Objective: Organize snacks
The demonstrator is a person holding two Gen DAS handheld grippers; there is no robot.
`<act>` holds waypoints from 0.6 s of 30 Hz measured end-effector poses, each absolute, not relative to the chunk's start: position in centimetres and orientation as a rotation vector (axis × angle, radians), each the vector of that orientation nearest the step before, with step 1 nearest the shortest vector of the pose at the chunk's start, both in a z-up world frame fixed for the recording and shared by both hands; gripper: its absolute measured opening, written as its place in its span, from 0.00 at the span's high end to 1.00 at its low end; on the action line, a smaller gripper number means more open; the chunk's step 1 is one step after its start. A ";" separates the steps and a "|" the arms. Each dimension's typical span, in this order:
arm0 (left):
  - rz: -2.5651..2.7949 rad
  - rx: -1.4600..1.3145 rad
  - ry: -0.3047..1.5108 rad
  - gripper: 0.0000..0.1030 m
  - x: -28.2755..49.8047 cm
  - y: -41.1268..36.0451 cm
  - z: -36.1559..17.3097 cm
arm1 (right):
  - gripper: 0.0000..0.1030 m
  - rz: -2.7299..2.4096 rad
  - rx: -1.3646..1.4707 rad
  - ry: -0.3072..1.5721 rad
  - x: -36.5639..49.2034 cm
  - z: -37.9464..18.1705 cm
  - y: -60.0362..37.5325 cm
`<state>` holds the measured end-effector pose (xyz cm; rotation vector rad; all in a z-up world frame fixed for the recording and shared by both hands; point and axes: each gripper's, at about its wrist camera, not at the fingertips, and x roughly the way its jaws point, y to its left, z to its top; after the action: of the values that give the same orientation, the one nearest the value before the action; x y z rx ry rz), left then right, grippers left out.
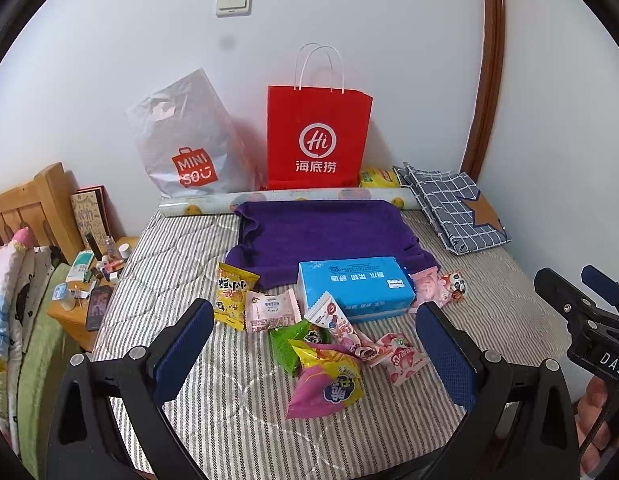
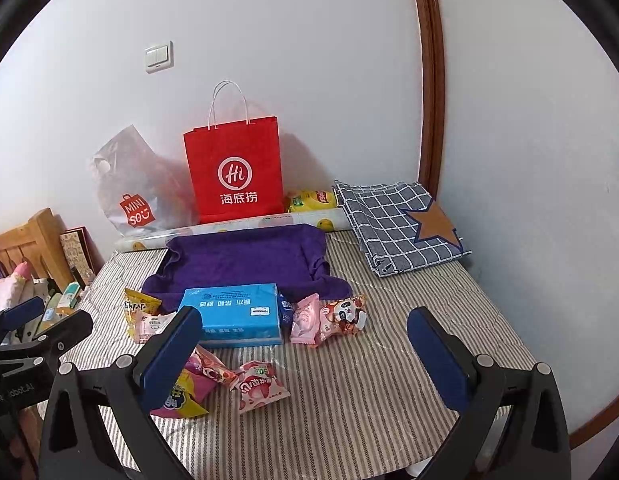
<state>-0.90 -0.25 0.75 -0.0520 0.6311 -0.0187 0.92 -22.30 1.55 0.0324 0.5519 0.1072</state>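
Snacks (image 1: 329,344) loose on bed (image 1: 229,408); L gripper (image 1: 315,344) & R gripper (image 2: 305,356) hover above (fingers spread, empty).

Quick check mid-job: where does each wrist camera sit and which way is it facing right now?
Left wrist: on the left hand-held gripper, above the bed, facing the wall; its open blue fingers frame the snack pile; the right hand-held gripper and some of the person's fingers show at the right edge.
Right wrist: on the right hand-held gripper, further right, same heading; open fingers; the left hand-held gripper shows at the left edge.
Shared: red paper bag, purple towel, blue tissue pack.
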 end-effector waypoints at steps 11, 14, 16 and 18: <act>-0.015 -0.057 0.627 0.02 -1.1 0.1 0.7 | 0.00 0.113 0.030 0.555 0.8 1.5 -21.9; -0.015 -0.060 0.625 0.02 -1.2 0.1 0.7 | 0.00 0.113 0.021 0.550 0.8 1.6 -21.8; -0.013 -0.060 0.624 0.02 -1.2 0.1 0.7 | 0.00 0.116 0.027 0.551 0.8 1.6 -21.8; -0.013 -0.062 0.623 0.02 -1.2 0.2 0.7 | 0.00 0.119 0.025 0.551 0.8 1.5 -21.8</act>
<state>-1.23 0.24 0.67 -0.0622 0.6230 -0.0129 0.80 -21.76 1.50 0.0249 0.5511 0.1190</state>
